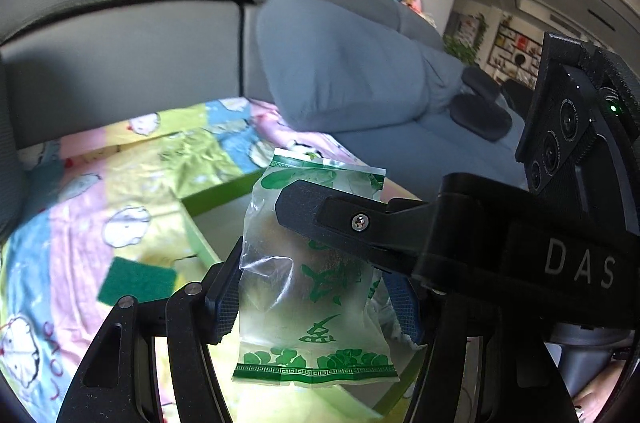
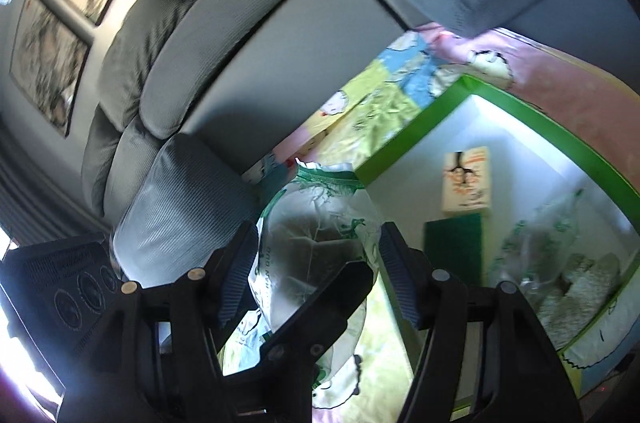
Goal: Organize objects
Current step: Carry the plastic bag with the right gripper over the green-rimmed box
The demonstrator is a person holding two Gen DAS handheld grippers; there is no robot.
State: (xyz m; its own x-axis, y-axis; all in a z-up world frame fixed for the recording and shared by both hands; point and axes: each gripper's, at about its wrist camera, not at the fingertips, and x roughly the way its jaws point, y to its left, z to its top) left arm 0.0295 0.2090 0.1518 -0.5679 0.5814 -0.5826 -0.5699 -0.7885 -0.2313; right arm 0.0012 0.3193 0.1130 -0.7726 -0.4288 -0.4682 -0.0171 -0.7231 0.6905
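Above the green-rimmed box [image 2: 516, 111] edge, a light, crinkly, slippery snack packet [image 1: 316, 263] is being pinched mid-body by both the left gripper [image 1: 316, 297] and the right gripper [image 2: 318, 271], each part-closed on it.

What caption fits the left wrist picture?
Both grippers, left and right, hold a green-printed clear bag above the green-rimmed box.

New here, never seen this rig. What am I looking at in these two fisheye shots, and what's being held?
No robot arm: a person carries a two-finger gripper in each hand, each with a fisheye camera looking along its fingers. Both grippers clamp the same clear packet with green print: the left gripper across its lower half, the right gripper from the other side, visible in the left view as the black finger. Below lies a cartoon-print sheet beside a grey sofa. A green-rimmed white box holds a green sponge, a small card and more packets.
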